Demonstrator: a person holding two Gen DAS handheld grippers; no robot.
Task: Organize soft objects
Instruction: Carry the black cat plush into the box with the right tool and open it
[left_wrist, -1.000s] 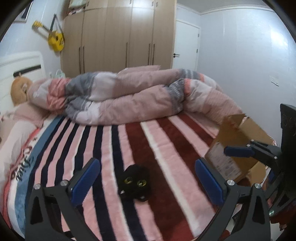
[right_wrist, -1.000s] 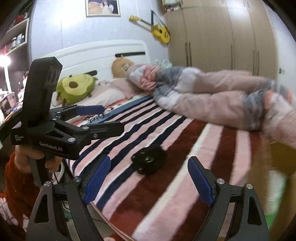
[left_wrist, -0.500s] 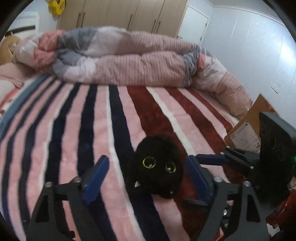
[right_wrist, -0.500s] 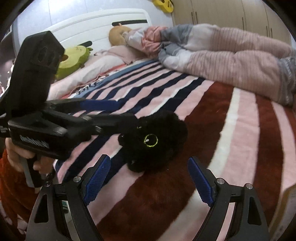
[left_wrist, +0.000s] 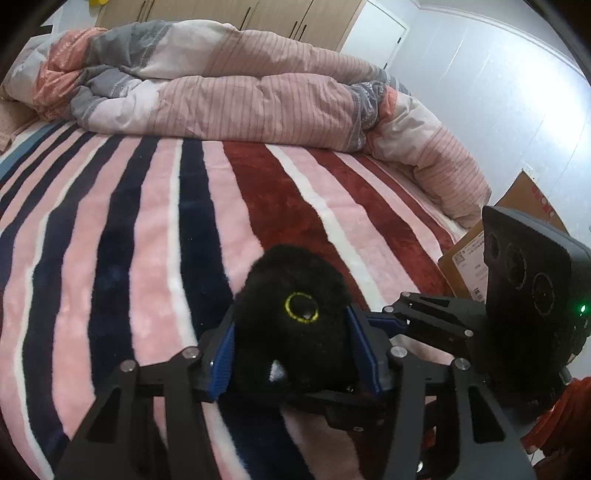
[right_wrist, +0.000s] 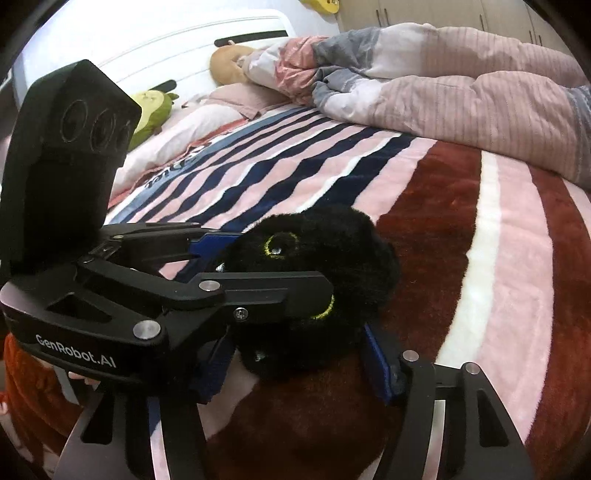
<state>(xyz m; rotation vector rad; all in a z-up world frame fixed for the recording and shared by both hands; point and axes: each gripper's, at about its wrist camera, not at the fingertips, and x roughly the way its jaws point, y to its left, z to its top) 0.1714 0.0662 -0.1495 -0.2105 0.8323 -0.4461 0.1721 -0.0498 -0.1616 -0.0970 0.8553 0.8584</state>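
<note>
Left gripper (left_wrist: 291, 350): fingers closed against both flanks of the black plush toy (left_wrist: 295, 314), which lies on the striped bed blanket (left_wrist: 155, 229).

Right gripper (right_wrist: 299, 354): fingers also bracket the toy from 6 o'clock; contact appears made, but firmness cannot be confirmed.

Cardboard box (left_wrist: 524, 206) stands at 3 o'clock beside the bed.

Risk: the pile compresses, so the toy may slip on lifting. Two grippers crowded together could collide.

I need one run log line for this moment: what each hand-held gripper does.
left hand-held gripper: shut on black plush toy | right hand-held gripper: closing around it, grip unclear | surface: striped blanket
</note>
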